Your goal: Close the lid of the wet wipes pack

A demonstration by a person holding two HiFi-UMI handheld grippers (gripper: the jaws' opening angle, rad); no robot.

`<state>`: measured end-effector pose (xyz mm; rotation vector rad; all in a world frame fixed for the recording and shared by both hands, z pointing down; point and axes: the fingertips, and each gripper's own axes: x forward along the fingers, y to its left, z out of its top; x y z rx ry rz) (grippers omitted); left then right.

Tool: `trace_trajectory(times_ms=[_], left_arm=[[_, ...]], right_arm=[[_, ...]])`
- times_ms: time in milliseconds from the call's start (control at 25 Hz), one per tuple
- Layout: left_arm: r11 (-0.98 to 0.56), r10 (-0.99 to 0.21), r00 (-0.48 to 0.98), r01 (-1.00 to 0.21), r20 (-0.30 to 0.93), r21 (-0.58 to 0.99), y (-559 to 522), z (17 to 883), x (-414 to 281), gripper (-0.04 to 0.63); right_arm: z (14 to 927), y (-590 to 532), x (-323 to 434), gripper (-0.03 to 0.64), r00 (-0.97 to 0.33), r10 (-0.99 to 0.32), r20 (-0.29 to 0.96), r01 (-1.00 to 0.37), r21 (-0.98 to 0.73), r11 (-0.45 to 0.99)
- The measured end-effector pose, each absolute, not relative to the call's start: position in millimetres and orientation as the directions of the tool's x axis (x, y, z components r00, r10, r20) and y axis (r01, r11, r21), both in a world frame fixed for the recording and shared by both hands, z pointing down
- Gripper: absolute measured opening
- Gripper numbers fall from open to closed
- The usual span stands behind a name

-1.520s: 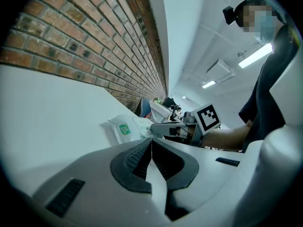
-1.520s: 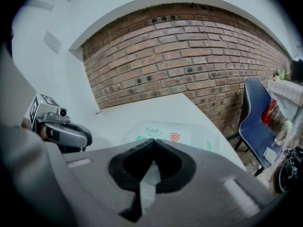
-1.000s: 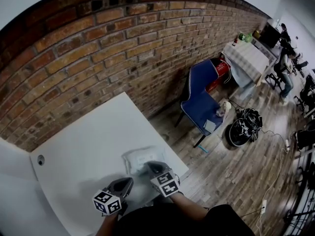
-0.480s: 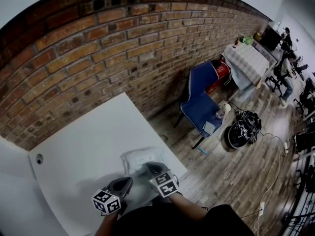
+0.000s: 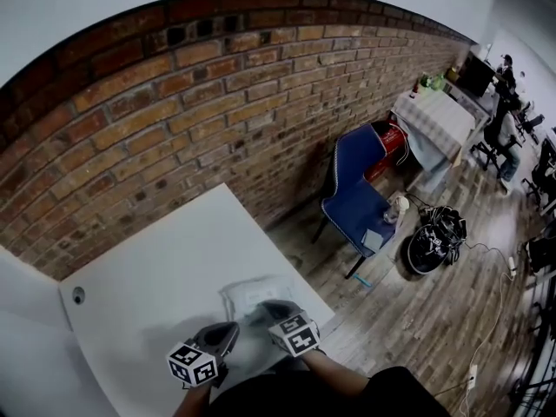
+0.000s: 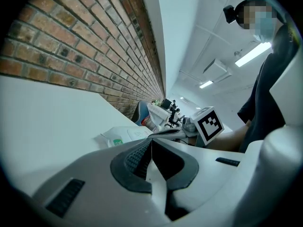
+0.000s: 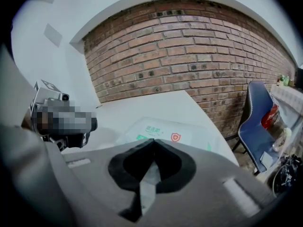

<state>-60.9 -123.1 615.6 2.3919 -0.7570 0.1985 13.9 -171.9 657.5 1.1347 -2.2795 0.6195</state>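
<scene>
The wet wipes pack (image 5: 254, 294) lies flat on the white counter (image 5: 156, 268), just ahead of the right gripper's (image 7: 152, 141) closed, empty fingers (image 7: 128, 167). The left gripper's (image 6: 150, 141) fingers are likewise pressed together on nothing, and the pack lies ahead and right of their tips.

The right gripper (image 5: 271, 309) covered the six o'clock edge of the wet wipes pack (image 5: 248, 292), which looked too small and pale to tell open from shut.
</scene>
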Motion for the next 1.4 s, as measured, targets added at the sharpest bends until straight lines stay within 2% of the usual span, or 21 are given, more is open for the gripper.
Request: trace_trajectory(times_ms=[1400], left_arm=[[-0.759, -0.471, 0.856, -0.517, 0.213, 0.395, -114.5, 562.4, -73.9, 0.000]], right_arm=[[590.6, -151.3, 25.5, 0.000, -0.460, -0.749, 0.477, -0.882, -0.145, 0.449]])
